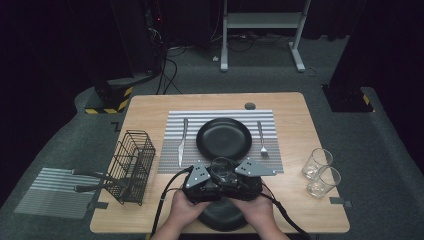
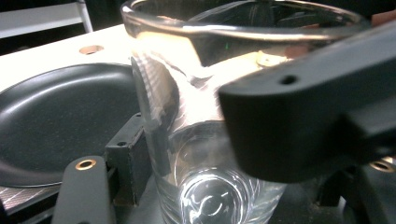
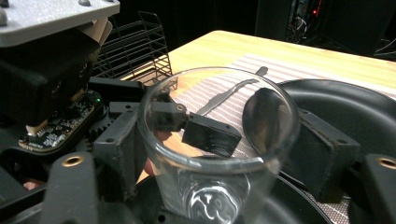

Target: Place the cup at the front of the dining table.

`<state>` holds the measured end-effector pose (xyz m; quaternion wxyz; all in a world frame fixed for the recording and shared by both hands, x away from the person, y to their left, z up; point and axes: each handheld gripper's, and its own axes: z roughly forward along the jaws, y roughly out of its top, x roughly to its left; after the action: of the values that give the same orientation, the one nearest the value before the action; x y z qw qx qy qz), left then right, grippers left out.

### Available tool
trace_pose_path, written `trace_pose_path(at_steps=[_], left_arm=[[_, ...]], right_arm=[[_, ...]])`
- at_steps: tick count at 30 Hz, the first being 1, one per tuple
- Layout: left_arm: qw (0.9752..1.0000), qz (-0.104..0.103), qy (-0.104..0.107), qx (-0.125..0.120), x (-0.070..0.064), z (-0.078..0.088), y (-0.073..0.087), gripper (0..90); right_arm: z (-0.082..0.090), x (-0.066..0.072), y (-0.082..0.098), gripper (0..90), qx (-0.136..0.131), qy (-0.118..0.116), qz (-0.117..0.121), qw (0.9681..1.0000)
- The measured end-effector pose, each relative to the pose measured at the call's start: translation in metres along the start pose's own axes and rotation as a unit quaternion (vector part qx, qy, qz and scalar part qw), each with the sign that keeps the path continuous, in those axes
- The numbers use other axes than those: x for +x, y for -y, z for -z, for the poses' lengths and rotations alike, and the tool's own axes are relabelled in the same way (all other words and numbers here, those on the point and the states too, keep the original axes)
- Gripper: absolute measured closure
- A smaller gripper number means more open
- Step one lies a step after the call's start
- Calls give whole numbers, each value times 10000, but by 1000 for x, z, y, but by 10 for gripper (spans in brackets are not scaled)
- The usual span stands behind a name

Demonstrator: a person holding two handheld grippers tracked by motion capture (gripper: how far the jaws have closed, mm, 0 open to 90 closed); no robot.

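At the near edge of the table [image 1: 150, 107], the person's 2 hands held the 2 grippers pressed close together over a dark bowl [image 1: 222, 217], with 1 clear glass [image 1: 223, 167] upright between them. The left gripper [image 1: 202, 182] and the right gripper [image 1: 245, 180] faced each other across the glass, probably to pass it from one to the other or to steady it while it was set down.

In the right gripper view the glass [image 3: 219, 140] stood between that gripper's own jaws; they stood wide and bracketed its wall, and it could not be made out whether the pads pressed on it. In the left gripper view the glass [image 2: 201, 116] sat tight against the left-hand jaw, with the other gripper crossing in front, so the left jaws looked closed on it, though that was a judgement.

Just beyond lay 1 striped placemat [image 1: 172, 142] carrying 1 black plate [image 1: 224, 138] in the middle, 1 knife [image 1: 182, 142] to its left and 1 fork [image 1: 261, 139] to its right, a place setting laid out, likely awaiting its glass. 2 more glasses [image 1: 320, 172] stood together near the right edge, well apart from the setting. 1 wire basket [image 1: 132, 165] stood at the left edge, holding 2 utensils [image 1: 92, 181] whose handles stuck out over a 2nd striped mat [image 1: 52, 192] lying on the floor.
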<state>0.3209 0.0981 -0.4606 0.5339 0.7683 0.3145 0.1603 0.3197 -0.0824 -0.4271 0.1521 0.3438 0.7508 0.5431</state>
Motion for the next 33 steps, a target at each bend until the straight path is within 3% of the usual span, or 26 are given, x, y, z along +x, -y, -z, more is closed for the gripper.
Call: trace_pose_path(at_steps=[6,7,8,9,10,11,14,15,16,17,18,24,33], left_arm=[[9998,92,-142,-97,6,4,-1,303],[9998,84,-173,-76,7,5,-1,303],[9998,-55,-172,-113,11,6,-2,303],[9997,-67,-225,-98,13,7,-2,303],[9996,-16,-256,-96,14,8,-2,304],[9993,165,-305,-162,14,9,-1,304],[9990,6,-422,-134,23,13,-1,304],[9985,140,-484,-221,23,13,0,304],[9984,65,-520,-210,26,15,0,304],[9979,170,-570,-253,27,15,0,304],[9978,99,-620,-226,30,17,1,304],[9960,194,-829,-276,41,25,2,304],[9920,468,-1130,-329,60,32,8,305]], right_arm=[[2,-1,-2,225,8,-25,44,10000],[2,0,-2,223,-28,-37,26,10000],[1,-1,-2,222,-102,-11,92,9999],[3,0,-3,222,-22,-33,66,10000],[3,0,-3,223,-42,-27,75,10000],[4,0,-3,224,-54,-8,106,9999],[7,-2,-5,235,-64,22,124,9999],[9,-2,-5,236,-56,18,63,10000],[10,-3,-6,238,-58,33,61,10000],[11,-5,-5,240,-120,72,140,9998],[13,-6,-6,240,-88,88,145,9998],[20,-11,-4,263,-86,209,175,9996],[29,-25,13,282,35,499,226,9985]])
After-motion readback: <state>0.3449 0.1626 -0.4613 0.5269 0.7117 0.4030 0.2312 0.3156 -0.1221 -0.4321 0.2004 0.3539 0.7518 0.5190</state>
